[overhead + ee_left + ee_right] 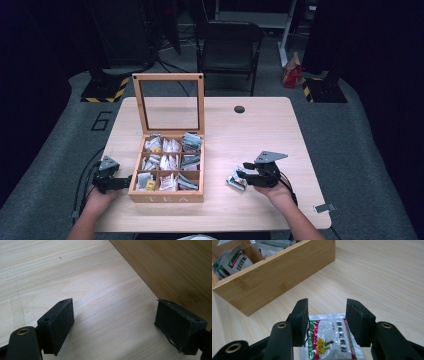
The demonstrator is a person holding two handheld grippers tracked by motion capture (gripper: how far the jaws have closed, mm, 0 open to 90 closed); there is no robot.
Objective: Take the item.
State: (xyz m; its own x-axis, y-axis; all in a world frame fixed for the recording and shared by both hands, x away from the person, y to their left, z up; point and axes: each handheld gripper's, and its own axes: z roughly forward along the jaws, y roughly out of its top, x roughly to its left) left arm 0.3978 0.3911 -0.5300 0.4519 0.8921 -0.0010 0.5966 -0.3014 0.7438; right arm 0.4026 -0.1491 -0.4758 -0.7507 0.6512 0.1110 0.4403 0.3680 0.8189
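Observation:
A wooden tea box [167, 196] with its glass lid [169, 104] standing open sits left of the table's middle, its compartments packed with tea sachets [170, 162]. My left gripper [120, 182] rests on the table against the box's left wall [175, 272], jaws wide open and empty. My right gripper [241, 176] is to the right of the box, open, with its jaws either side of a silver sachet [329, 340] printed with a yellow flower and red-green stripes; the sachet [236, 179] lies flat on the table. The box [274, 275] stands beyond it.
The pale wood table [260, 135] has a round black grommet [239, 109] near its far edge. A black chair [227, 47] stands behind the table and a red bag [291, 74] sits on the floor. A metal clip [324, 207] lies near the front right corner.

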